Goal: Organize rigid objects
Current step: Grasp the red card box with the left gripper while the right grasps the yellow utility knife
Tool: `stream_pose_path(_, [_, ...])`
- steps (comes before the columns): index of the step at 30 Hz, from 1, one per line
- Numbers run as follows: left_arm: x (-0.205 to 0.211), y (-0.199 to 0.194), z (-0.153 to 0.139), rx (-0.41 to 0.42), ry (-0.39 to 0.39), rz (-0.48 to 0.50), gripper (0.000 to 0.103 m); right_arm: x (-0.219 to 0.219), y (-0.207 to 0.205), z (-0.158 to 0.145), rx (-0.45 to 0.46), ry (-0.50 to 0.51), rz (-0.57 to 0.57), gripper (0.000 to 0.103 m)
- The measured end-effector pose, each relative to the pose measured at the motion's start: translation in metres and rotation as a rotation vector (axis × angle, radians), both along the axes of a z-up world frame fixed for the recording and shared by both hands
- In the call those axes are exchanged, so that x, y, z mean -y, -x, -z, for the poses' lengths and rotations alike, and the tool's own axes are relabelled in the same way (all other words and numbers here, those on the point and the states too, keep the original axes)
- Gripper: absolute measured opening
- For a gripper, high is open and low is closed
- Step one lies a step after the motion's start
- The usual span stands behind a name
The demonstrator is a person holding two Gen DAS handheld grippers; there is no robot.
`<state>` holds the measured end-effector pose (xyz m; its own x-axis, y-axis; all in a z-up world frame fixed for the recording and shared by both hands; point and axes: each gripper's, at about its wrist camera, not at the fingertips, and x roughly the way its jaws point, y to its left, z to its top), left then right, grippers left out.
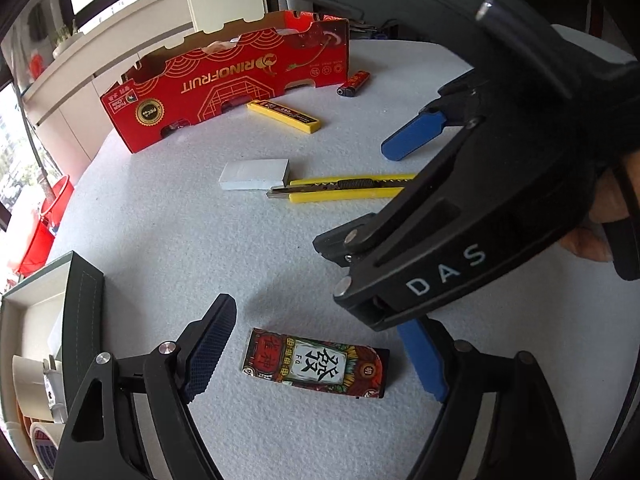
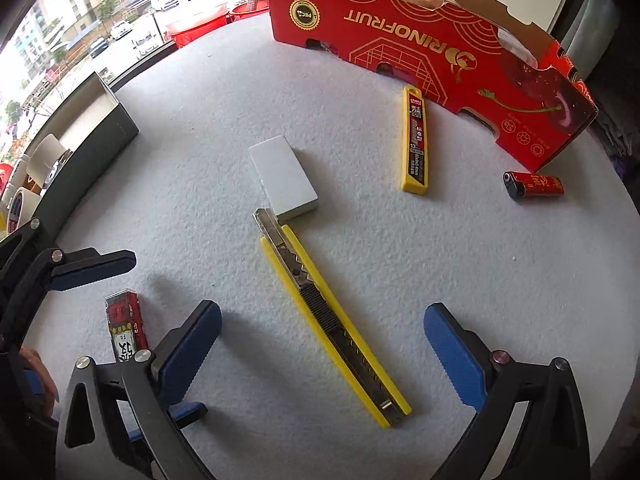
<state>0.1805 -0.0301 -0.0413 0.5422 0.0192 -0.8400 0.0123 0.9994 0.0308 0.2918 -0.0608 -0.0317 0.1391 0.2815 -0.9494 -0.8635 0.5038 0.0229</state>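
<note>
A patterned lighter (image 1: 316, 364) with a large Chinese character lies flat on the white felt table (image 1: 180, 248). My left gripper (image 1: 316, 318) stands open around it, and its pads are clear of both ends. A yellow utility knife (image 2: 332, 320) lies further in, its blade end touching a white block (image 2: 284, 180). My right gripper (image 2: 322, 316) hangs open over the knife's handle, one finger on each side and neither touching. In the left wrist view the right gripper (image 1: 374, 192) crosses from the right above the knife (image 1: 340, 188). The left gripper's fingers (image 2: 92, 268) show beside the patterned lighter (image 2: 124, 324).
A red cardboard fruit box (image 2: 420, 40) stands at the far edge, with a yellow blade case (image 2: 416, 140) and a red lighter (image 2: 534, 185) in front of it. A dark green open box (image 1: 80, 312) holding tape rolls (image 1: 44, 440) sits at the left rim.
</note>
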Motion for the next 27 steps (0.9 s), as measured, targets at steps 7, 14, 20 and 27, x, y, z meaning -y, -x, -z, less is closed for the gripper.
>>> stream_pose_path(7, [0.006, 0.019, -0.005, -0.012, 0.029, -0.019, 0.035, 0.008, 0.008, -0.01, -0.027, 0.021, 0.061, 0.017])
stream_pose_path(14, [0.018, 0.057, -0.008, -0.023, 0.073, -0.056, 0.023, 0.07, 0.05, -0.008, -0.023, 0.011, 0.17, 0.017])
stream_pose_path(20, [0.03, 0.087, -0.016, 0.084, -0.025, -0.003, 0.089, 0.114, 0.089, -0.006, -0.046, 0.007, 0.226, 0.018])
stream_pose_path(27, [0.046, 0.089, -0.024, 0.102, -0.14, 0.209, 0.099, 0.132, 0.091, -0.007, -0.062, -0.04, 0.277, 0.019])
